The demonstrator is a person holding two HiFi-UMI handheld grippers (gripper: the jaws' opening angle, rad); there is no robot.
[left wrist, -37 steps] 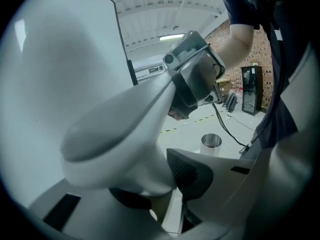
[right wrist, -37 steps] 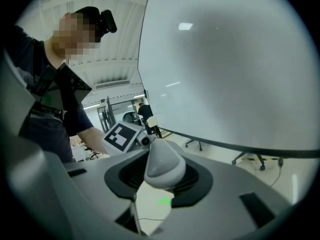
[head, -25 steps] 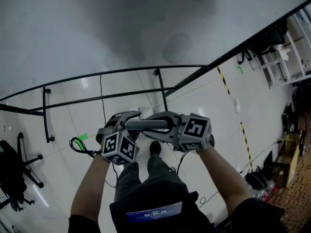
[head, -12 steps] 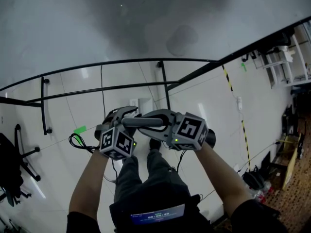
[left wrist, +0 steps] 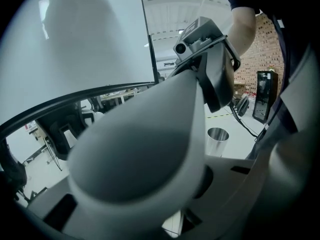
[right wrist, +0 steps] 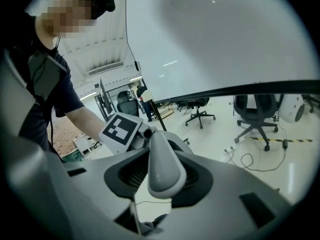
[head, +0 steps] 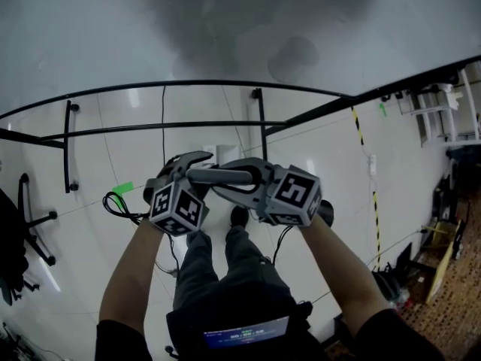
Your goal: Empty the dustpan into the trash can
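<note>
A grey dustpan handle lies level between my two grippers, in front of the person's legs. My left gripper is shut on its left end. In the left gripper view the rounded handle end fills the picture and hides the jaws. My right gripper is shut on the handle's right part, and in the right gripper view the handle runs away between the pads towards the left gripper's marker cube. A shiny metal trash can stands on the floor beyond. The dustpan's scoop is hidden.
A black tube frame with a pale tabletop stands just ahead. An office chair is at the left and black cables lie on the white floor. Yellow-black tape runs along the right, with shelves beyond.
Both grippers have shifted a little together, the handle still held between them. The black frame now sits lower and nearer in the head view.
</note>
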